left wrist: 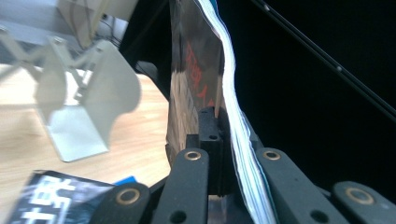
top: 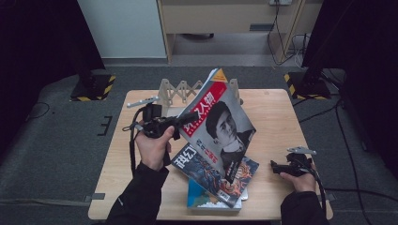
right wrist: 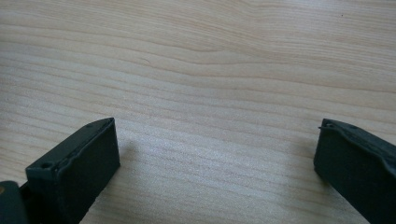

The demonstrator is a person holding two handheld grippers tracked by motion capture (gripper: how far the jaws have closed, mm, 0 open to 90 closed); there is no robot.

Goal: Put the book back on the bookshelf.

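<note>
A magazine [top: 220,126] with a red title band and a black-and-white portrait cover hangs tilted above the table, held by its left edge. My left gripper [top: 180,123] is shut on that edge. In the left gripper view the magazine [left wrist: 201,70] stands upright between the jaws, its page edges curving to the right, with my left gripper [left wrist: 219,128] clamped on it. My right gripper [top: 277,166] rests low at the table's right front. In its own view my right gripper [right wrist: 217,154] is open, and bare wood lies between its fingers.
A pale expanding rack [top: 180,91] stands at the table's [top: 277,117] back edge, just behind the lifted magazine; its end plate [left wrist: 88,107] is close by. A dark-covered magazine [top: 216,176] lies on a blue book [top: 202,199] at the front centre.
</note>
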